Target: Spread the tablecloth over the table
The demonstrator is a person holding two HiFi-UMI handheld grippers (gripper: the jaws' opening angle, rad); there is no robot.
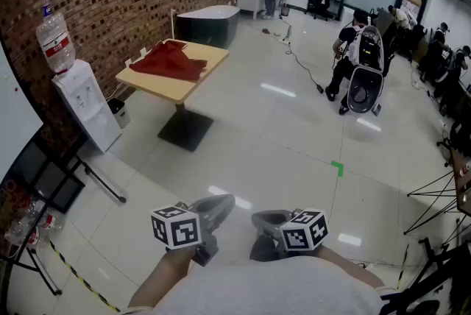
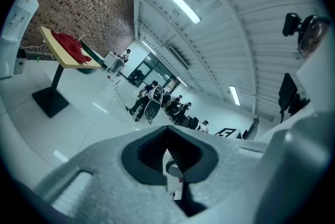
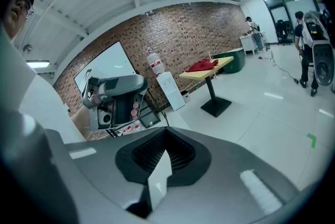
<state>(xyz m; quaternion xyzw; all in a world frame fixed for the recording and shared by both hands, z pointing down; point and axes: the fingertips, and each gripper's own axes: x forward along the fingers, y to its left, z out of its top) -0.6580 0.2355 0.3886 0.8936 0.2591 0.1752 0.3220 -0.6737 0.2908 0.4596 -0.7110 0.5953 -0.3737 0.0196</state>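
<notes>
A crumpled red tablecloth (image 1: 171, 59) lies bunched on the square wooden table (image 1: 184, 85) by the brick wall, far across the floor from me. My left gripper (image 1: 219, 204) and right gripper (image 1: 265, 220) hang close to my body, side by side, both shut and empty. The left gripper view shows the cloth (image 2: 69, 46) on the table (image 2: 58, 55) at far left, beyond its own closed jaws (image 2: 168, 152). In the right gripper view the cloth (image 3: 203, 65) lies on the table (image 3: 214, 68) at mid-right, and the left gripper (image 3: 112, 97) shows beside its shut jaws (image 3: 159, 163).
A water dispenser (image 1: 85, 100) stands left of the table, a dark tub (image 1: 210, 23) behind it. People sit around a machine (image 1: 360, 67) at the right. A green tape mark (image 1: 338, 168) is on the glossy floor. A stand (image 1: 44, 188) is at my left.
</notes>
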